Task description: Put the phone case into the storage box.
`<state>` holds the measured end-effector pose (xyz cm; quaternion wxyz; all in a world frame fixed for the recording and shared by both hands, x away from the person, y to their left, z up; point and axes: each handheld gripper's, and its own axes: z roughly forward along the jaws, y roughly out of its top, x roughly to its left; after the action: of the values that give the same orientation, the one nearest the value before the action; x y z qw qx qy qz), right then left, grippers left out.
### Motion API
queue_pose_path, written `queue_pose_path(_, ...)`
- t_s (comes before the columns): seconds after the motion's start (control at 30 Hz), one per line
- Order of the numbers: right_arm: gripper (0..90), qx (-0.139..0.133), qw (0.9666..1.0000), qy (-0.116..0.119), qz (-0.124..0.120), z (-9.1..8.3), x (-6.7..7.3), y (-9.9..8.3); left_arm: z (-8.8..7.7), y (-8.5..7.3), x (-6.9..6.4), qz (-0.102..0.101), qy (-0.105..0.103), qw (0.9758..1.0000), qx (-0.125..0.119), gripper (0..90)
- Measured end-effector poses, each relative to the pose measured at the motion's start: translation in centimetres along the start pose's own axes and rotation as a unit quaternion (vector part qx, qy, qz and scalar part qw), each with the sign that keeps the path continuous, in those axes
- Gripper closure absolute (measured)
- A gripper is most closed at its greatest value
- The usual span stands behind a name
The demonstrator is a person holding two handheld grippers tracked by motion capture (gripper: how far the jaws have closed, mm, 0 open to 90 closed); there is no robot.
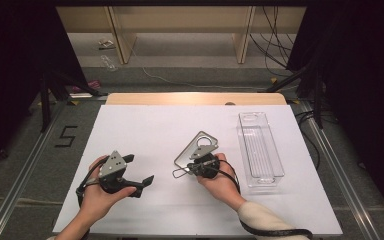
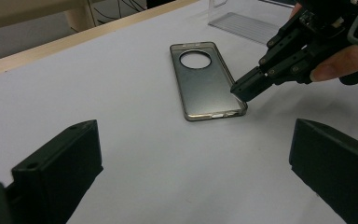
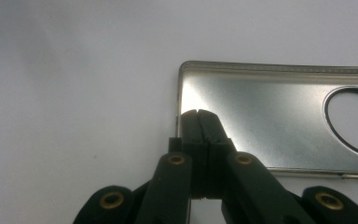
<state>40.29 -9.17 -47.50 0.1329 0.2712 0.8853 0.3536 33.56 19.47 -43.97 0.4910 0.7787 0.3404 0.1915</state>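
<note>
White table point(image 1: 145, 210); floor tape point(image 1: 66, 136) beside it reads "5".

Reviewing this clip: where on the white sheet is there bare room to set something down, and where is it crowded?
Free: the far-left stretch of the white sheet, beyond the left claw, and the near strip between the two forearms. Crowded: centre-right, where the shut right claw tips onto a corner of the phone case, with the clear tray just right of that hand.

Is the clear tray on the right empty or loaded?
Empty. The clear tray shows only its ribbed floor; the phone case lies outside it on the white table.
</note>
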Motion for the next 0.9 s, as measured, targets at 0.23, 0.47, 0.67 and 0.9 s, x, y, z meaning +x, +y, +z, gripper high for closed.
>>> queue_pose_path(0.23,90.0,0.008,1.0,0.001,0.001,0.29,0.05,0.17,0.1,-0.03,-0.04,0.001,-0.002,1.0,0.001,1.7)
queue_pose_path(0.47,90.0,0.021,0.9998,0.0,0.001,0.55,0.15,0.16,0.12,-0.04,-0.02,0.002,-0.002,1.0,0.003,1.7)
queue_pose_path(0.67,90.0,0.026,0.9997,-0.004,0.003,0.78,0.01,0.04,0.17,-0.07,0.0,0.002,0.0,1.0,0.005,1.7)
queue_pose_path(0.9,90.0,0.038,0.9993,-0.005,-0.001,0.74,-0.11,0.09,0.17,-0.11,0.08,0.0,0.003,1.0,0.008,1.7)
